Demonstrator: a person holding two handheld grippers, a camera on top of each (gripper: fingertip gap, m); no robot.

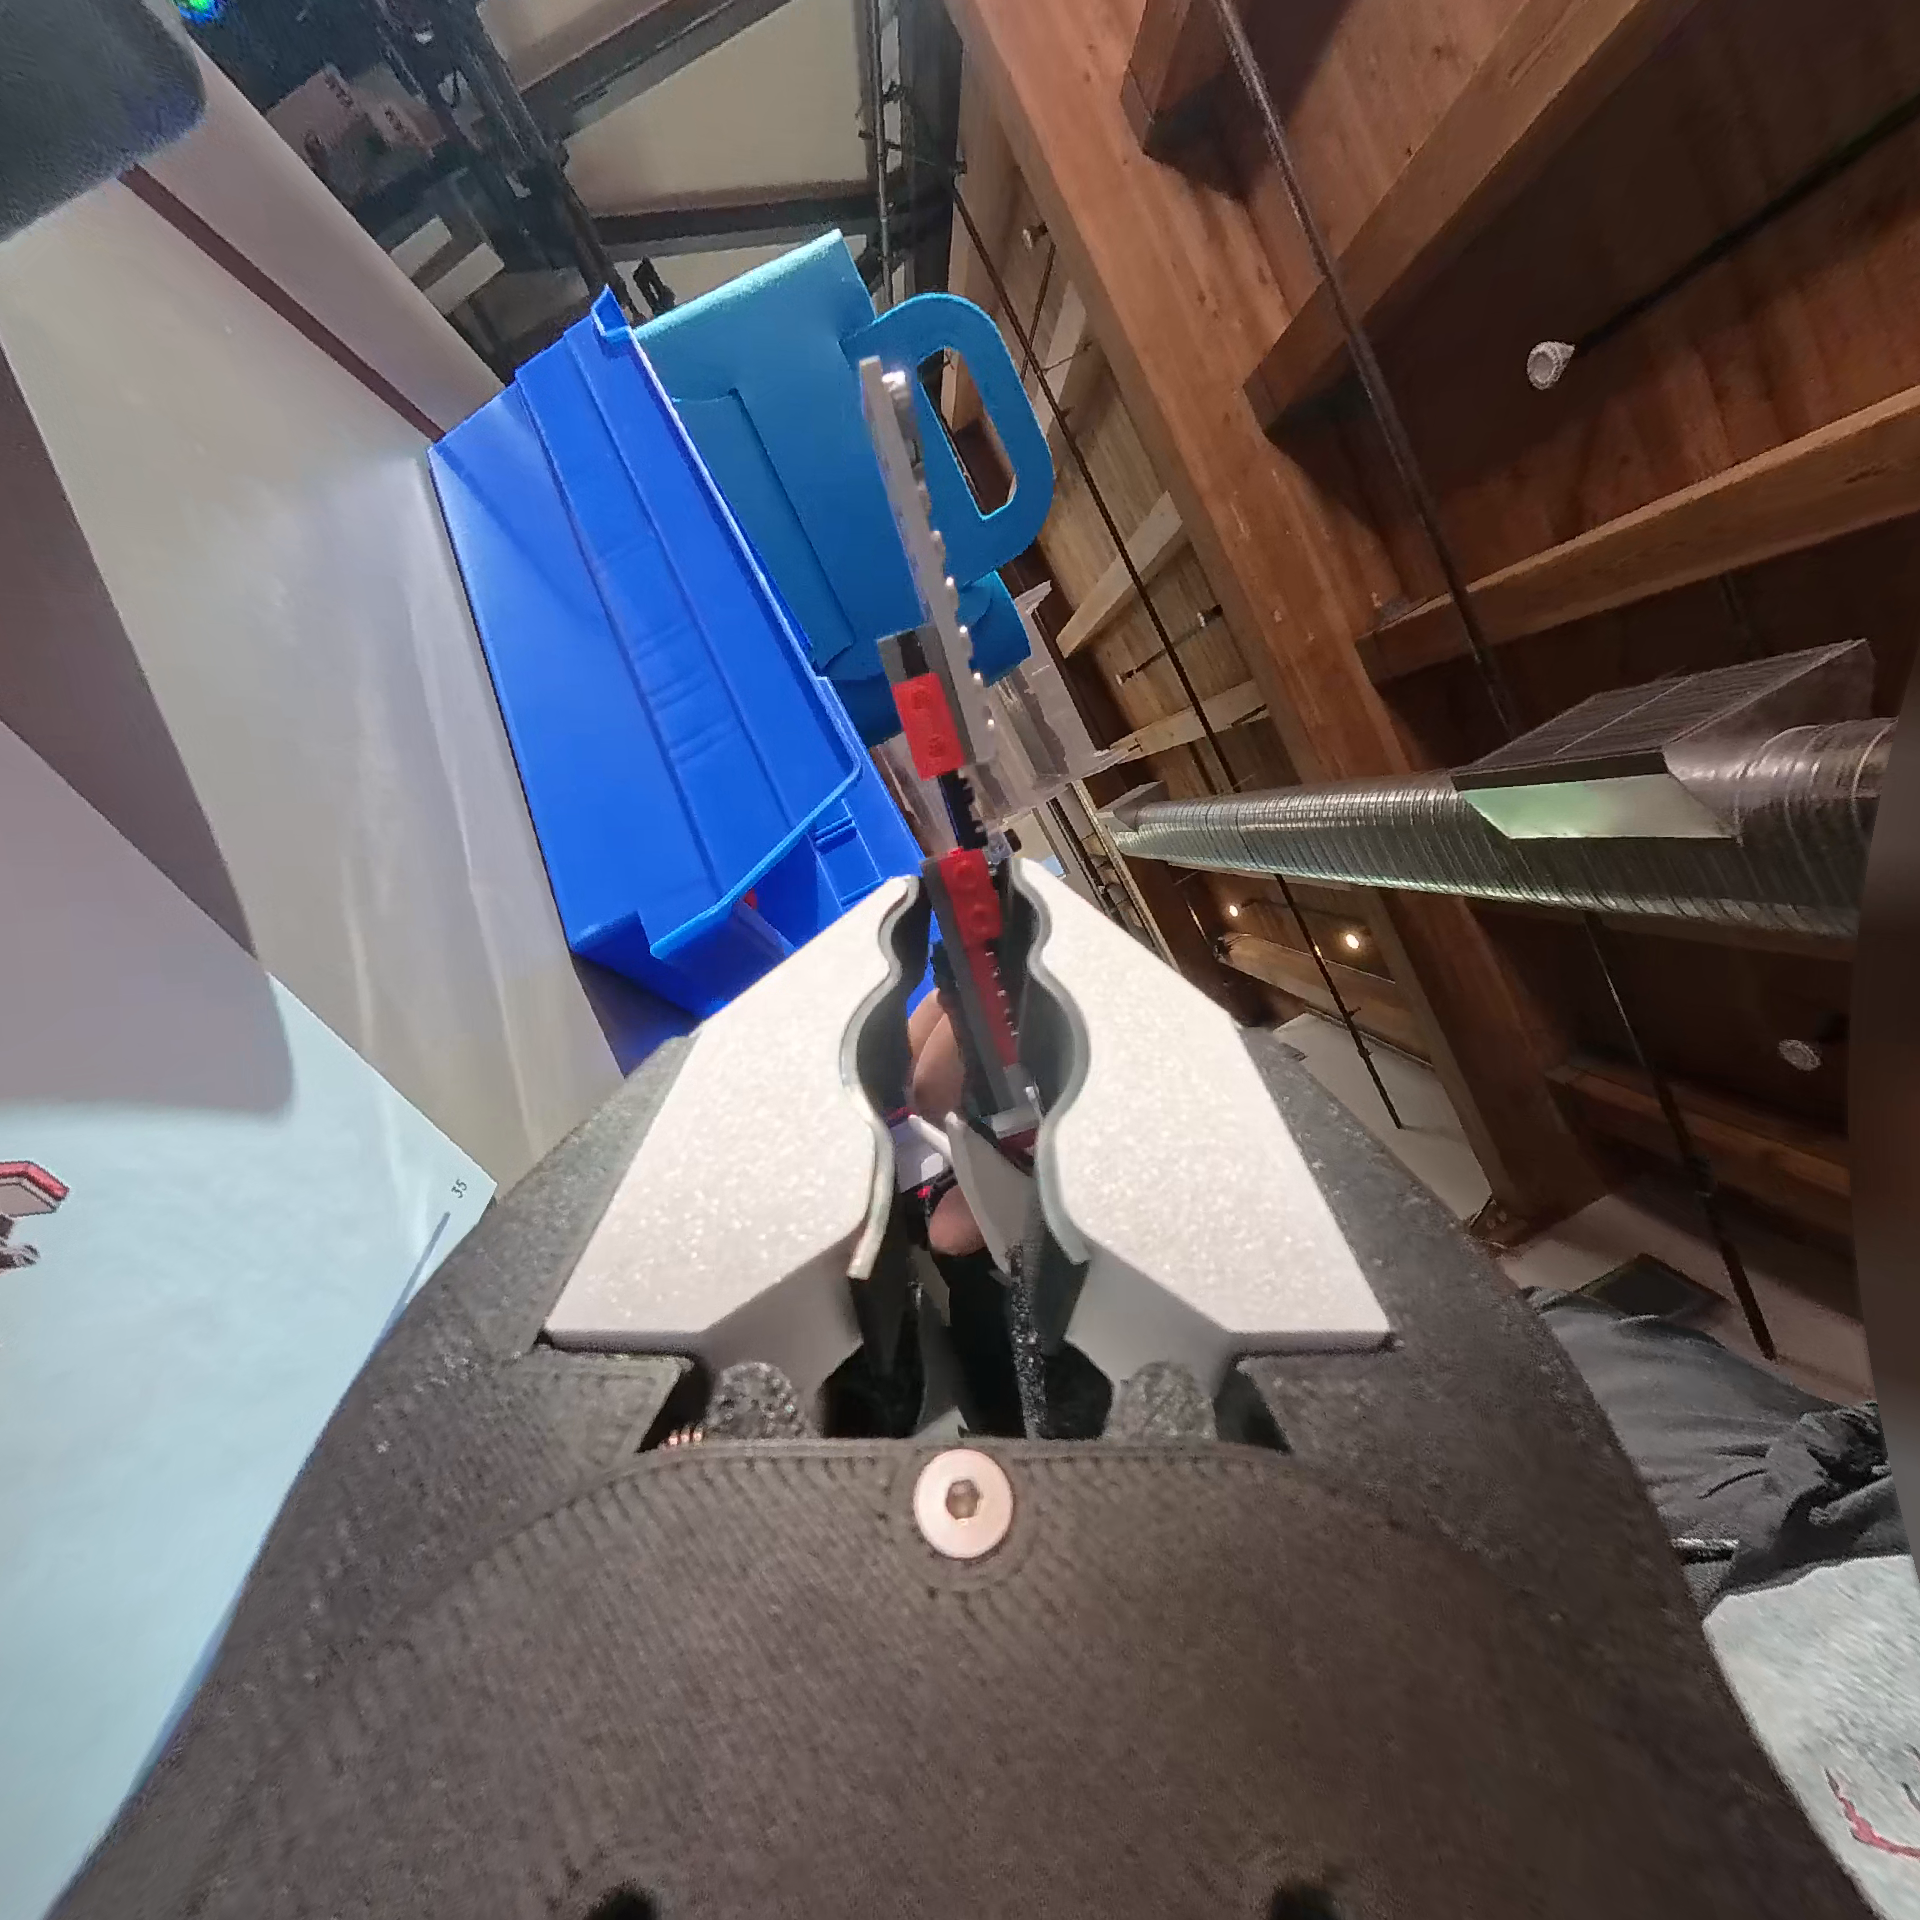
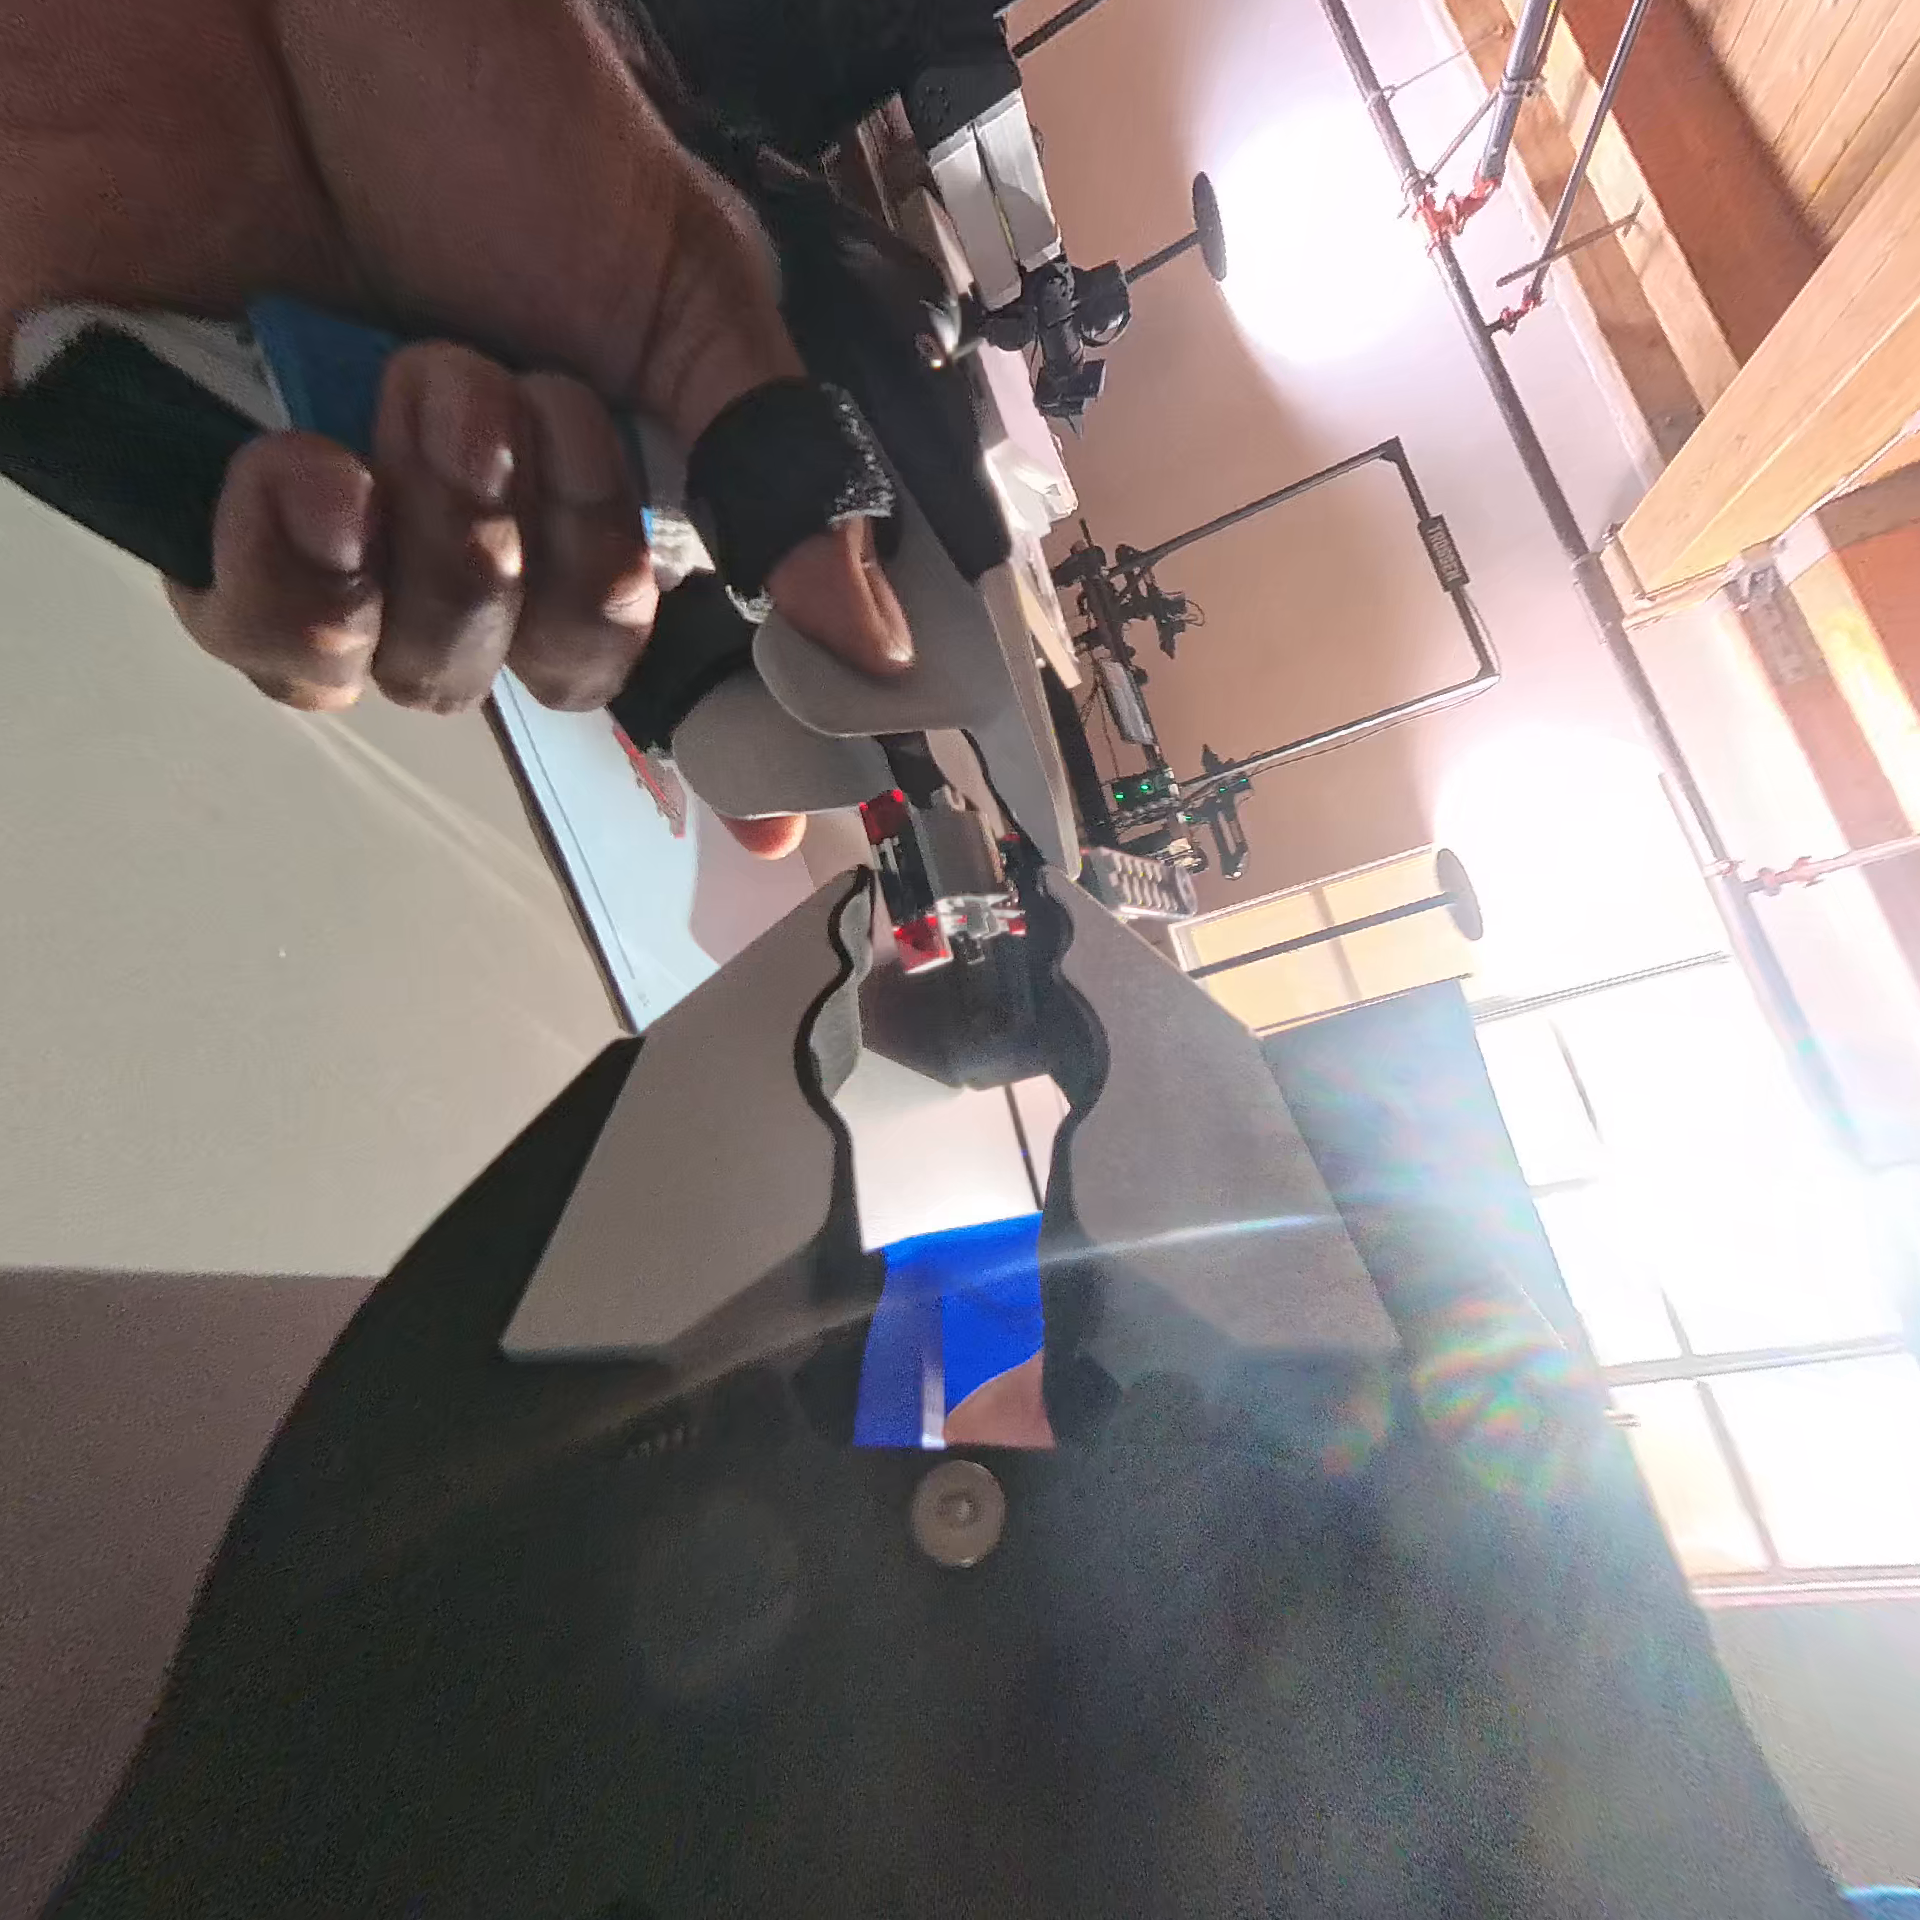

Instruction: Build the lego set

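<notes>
The lego model [image 1: 925, 717] is a long thin build of grey plates with red and black bricks, seen edge-on. My left gripper [image 1: 966, 894] is shut on its lower half and holds it in the air, tilted. In the right wrist view the model's end [image 2: 951, 914] sits between the tips of my right gripper [image 2: 956, 899], which close against both its sides. The left gripper's grey fingers [image 2: 831, 717] and the hand [image 2: 468, 540] holding it show above. The model's middle is hidden by those fingers.
A blue plastic bin [image 1: 644, 675] lies right behind the model; it also shows through the right gripper's gap [image 2: 956, 1320]. A light-blue part with a loop handle [image 1: 790, 468] sits at the bin. The instruction booklet [image 1: 208, 1351] lies at the left. Wooden beams and a metal duct [image 1: 1455, 831] are at the right. The tips of both grippers are at nearly the same place.
</notes>
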